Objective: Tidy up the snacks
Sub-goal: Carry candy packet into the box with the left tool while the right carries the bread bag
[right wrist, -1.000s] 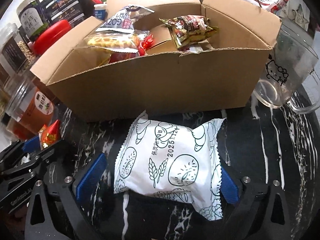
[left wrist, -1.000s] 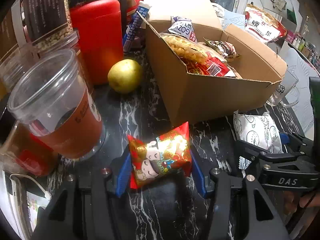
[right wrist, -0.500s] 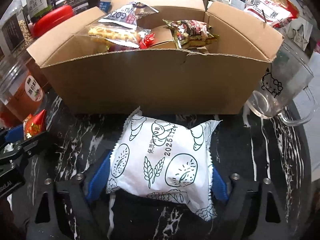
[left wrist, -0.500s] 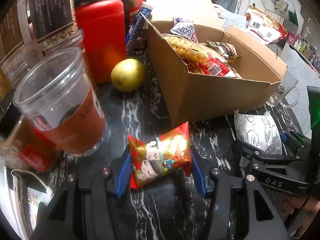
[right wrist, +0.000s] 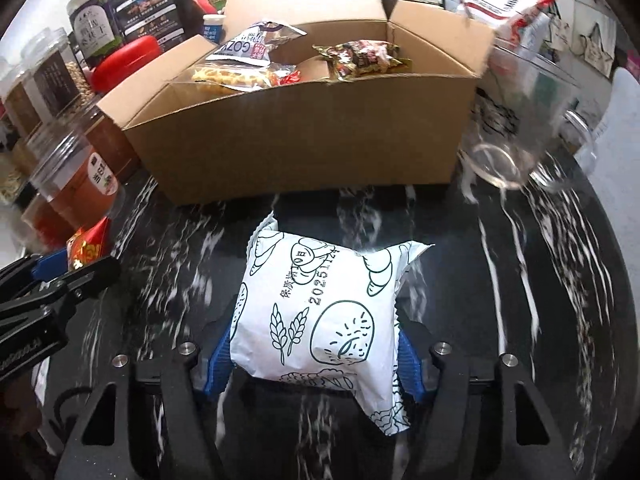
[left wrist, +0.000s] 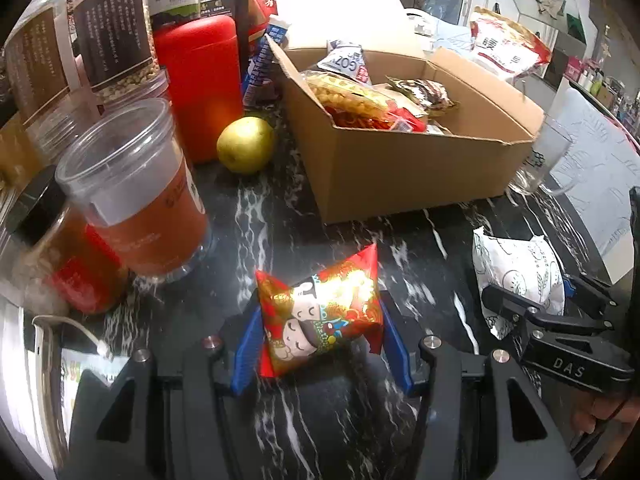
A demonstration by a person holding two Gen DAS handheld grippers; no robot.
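Note:
A red and gold snack packet (left wrist: 320, 312) sits between the blue pads of my left gripper (left wrist: 320, 340), which is shut on it just above the black marble table. My right gripper (right wrist: 314, 360) has its jaws closing on a white packet with line drawings (right wrist: 316, 312); both blue pads press its sides. The open cardboard box (right wrist: 304, 136) stands right behind, holding several snack packs. In the left wrist view the box (left wrist: 400, 168) is at upper right and the right gripper (left wrist: 560, 312) with the white packet (left wrist: 516, 268) is at right.
A plastic cup of reddish drink (left wrist: 136, 192), a red canister (left wrist: 200, 84), a yellow pear (left wrist: 246, 144) and several jars crowd the left side. A glass mug (right wrist: 516, 120) stands by the box's right corner. A large snack bag (left wrist: 508, 48) lies behind the box.
The right jaws have come in from wide apart onto the white packet's sides. Both grippers have shifted a little across the table with their packets. The left grip is unchanged.

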